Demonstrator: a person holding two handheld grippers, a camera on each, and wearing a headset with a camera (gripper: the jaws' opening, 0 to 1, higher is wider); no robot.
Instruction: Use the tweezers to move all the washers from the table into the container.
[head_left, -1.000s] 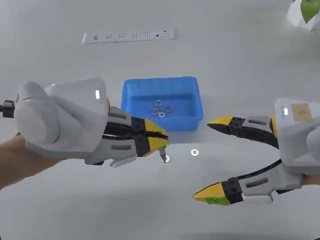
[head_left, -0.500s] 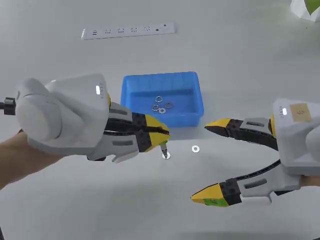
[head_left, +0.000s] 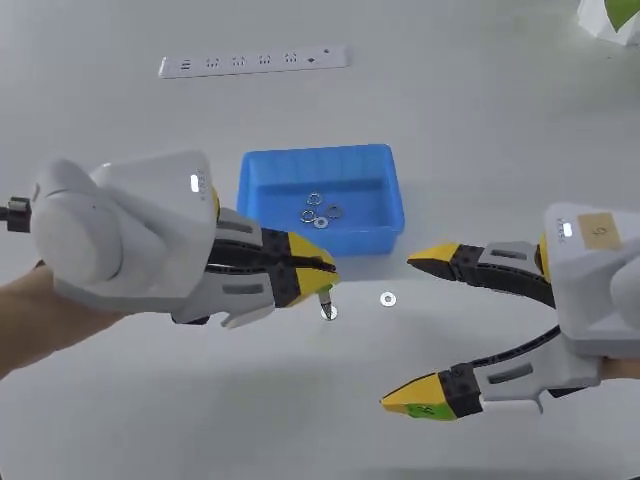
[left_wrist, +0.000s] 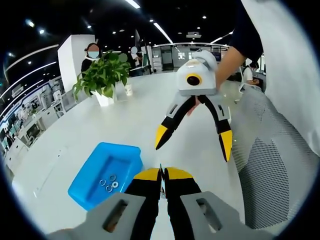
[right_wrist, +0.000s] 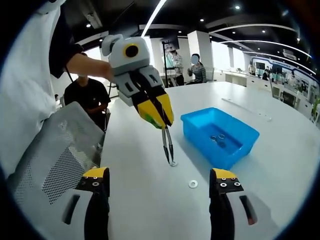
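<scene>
— Left gripper (head_left: 328, 272), entry one: condition?
— Jaws closed on the tweezers (head_left: 326, 298), which point down. Their tips sit at a washer (head_left: 329, 313) lying on the table (head_left: 150, 420), near the front wall of the container (head_left: 385, 238). Whether that washer is pinched cannot be told.
— Right gripper (head_left: 397, 332)?
— Jaws spread wide, nothing held. It hovers near the second washer (head_left: 388, 299) without touching it.
— Container contents?
— Blue, open-topped, with a small cluster of washers (head_left: 318, 212) on its floor.
— Differences by view?
— Right gripper view: the tweezers (right_wrist: 168, 142) at full length, hanging from the left gripper (right_wrist: 159, 117), tips meeting the washer (right_wrist: 173, 163); the second washer (right_wrist: 193, 184) lies nearer the camera. Left gripper view: the tweezers (left_wrist: 161, 182) are a thin sliver between its own yellow tips, and the right gripper (left_wrist: 192, 150) faces it. Head view: a power strip (head_left: 255, 62) beyond the container.
— Edges, room?
— Bare table surrounds both loose washers. A mesh chair (right_wrist: 60, 160) stands at the table's near edge
</scene>
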